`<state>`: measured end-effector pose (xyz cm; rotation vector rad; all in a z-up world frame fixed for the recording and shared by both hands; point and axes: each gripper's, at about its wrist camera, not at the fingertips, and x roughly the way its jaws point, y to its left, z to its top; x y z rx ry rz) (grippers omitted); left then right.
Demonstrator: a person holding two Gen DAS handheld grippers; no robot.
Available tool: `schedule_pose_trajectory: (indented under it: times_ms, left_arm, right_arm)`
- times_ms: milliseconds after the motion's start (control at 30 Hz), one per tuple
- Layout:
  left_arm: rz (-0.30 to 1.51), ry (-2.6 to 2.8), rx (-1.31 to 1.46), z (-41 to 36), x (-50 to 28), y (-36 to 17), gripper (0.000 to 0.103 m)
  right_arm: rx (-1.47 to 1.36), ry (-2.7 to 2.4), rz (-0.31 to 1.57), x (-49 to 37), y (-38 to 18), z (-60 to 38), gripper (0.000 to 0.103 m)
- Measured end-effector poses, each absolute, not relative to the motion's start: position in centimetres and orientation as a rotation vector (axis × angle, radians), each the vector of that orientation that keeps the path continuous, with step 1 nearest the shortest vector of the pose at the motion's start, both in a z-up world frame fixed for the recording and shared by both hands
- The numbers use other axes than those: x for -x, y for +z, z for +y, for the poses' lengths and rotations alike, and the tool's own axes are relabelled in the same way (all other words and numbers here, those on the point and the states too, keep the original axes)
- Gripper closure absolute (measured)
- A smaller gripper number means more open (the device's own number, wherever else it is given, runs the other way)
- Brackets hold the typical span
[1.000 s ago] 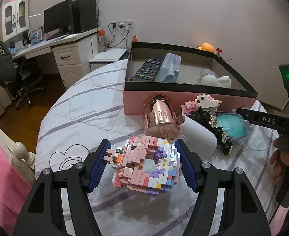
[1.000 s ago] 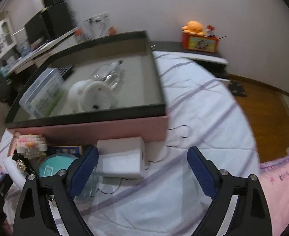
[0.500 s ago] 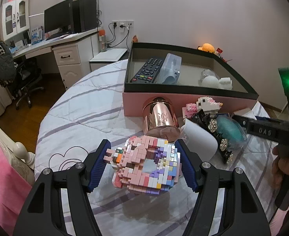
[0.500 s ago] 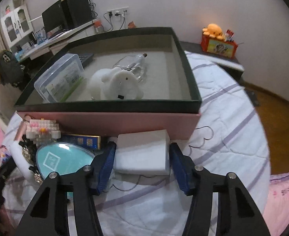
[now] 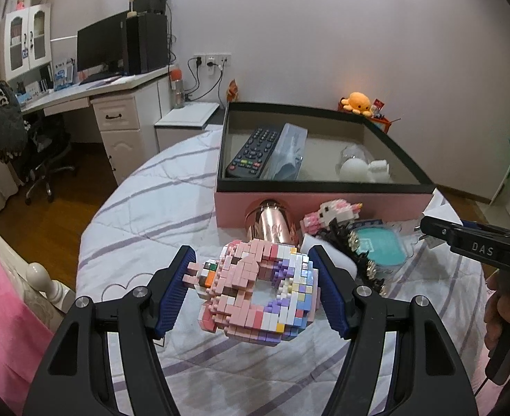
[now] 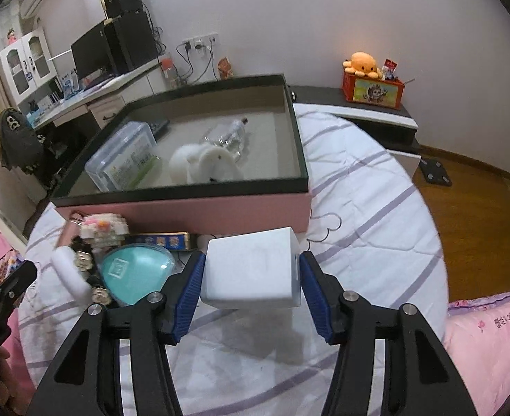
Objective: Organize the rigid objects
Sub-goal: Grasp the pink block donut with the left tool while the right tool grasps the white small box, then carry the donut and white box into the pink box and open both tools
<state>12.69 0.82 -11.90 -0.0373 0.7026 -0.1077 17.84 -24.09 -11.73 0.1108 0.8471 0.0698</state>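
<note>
My left gripper (image 5: pixel 251 291) is shut on a pink and purple brick-built donut (image 5: pixel 260 293) and holds it above the bed. My right gripper (image 6: pixel 251 286) is shut on a white box (image 6: pixel 251 270), lifted just off the sheet. The pink storage box with a black rim (image 5: pixel 324 183) stands behind, also in the right wrist view (image 6: pixel 185 194). It holds a remote (image 5: pixel 253 152), a clear plastic case (image 6: pixel 121 161) and a white round toy (image 6: pixel 202 163).
In front of the box lie a rose-gold cup (image 5: pixel 272 223), a small brick animal (image 5: pixel 331 213), a teal round case (image 6: pixel 133 272), a white roll (image 6: pixel 69 275) and a black chain piece (image 5: pixel 362 260). A desk (image 5: pixel 92 97) stands at the left.
My right gripper closed on the white box and lifted it off the sheet. My left gripper rose a little with the donut.
</note>
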Motion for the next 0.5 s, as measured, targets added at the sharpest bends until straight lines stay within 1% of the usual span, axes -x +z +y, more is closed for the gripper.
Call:
schedule_pose_trajectory:
  times_ms: [200, 333, 500]
  left_arm:
    - [0.674, -0.109, 0.038, 0.9, -13.0, -9.7, 0.034]
    - [0.642, -0.119, 0.040, 1.0, -14.4, -7.3, 0.034]
    - [0.612, -0.132, 0.036, 0.6, -18.9, -4.4, 0.034]
  right_arm:
    - [-0.113, 0.103, 0.787, -17.2, -8.9, -23.5, 0.047]
    - [-0.112, 0.150, 0.743, -17.6, -6.5, -22.6, 0.047]
    - [-0.078, 0.198, 0.691, -20.0, -3.8, -21.0, 0.047]
